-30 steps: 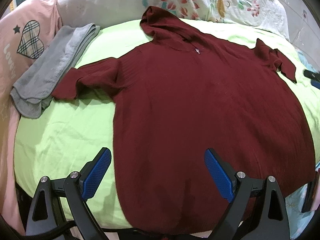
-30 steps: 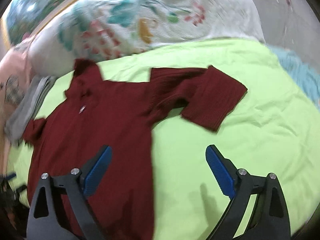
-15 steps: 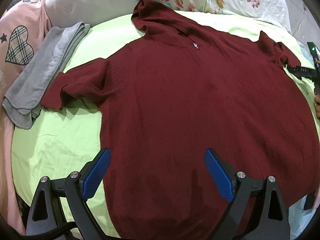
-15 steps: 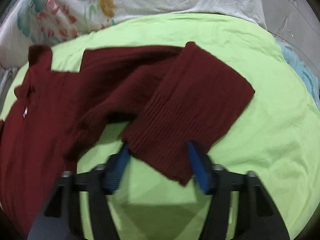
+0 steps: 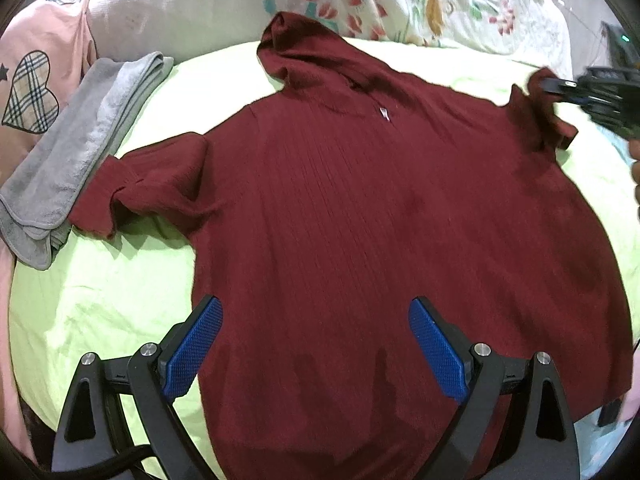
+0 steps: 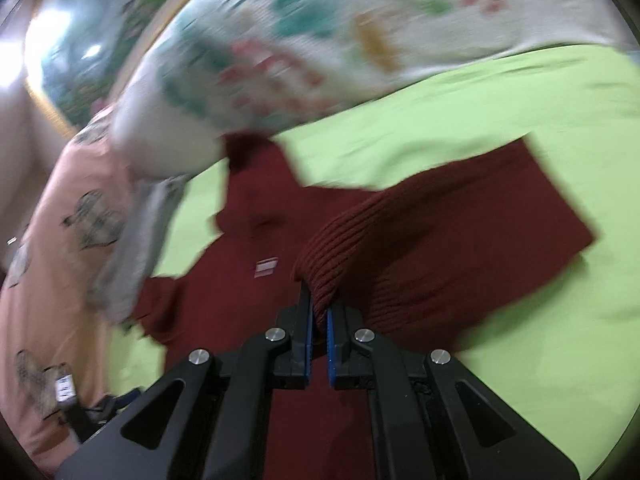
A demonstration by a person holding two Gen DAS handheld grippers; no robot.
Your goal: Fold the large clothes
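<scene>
A maroon hooded sweater [image 5: 380,208] lay spread flat on a bed's lime-green sheet [image 5: 100,292], hood toward the floral pillows [image 5: 400,0], its long axis running away from the left gripper [image 5: 312,344], whose fingers stood spread and empty above the hem. The right gripper [image 6: 318,320] had its fingers pinched on the ribbed cuff of the right sleeve [image 6: 460,248], raised off the sheet. The sweater's body lay to that gripper's left, so the sleeve's fold would likely run inward across the chest.
</scene>
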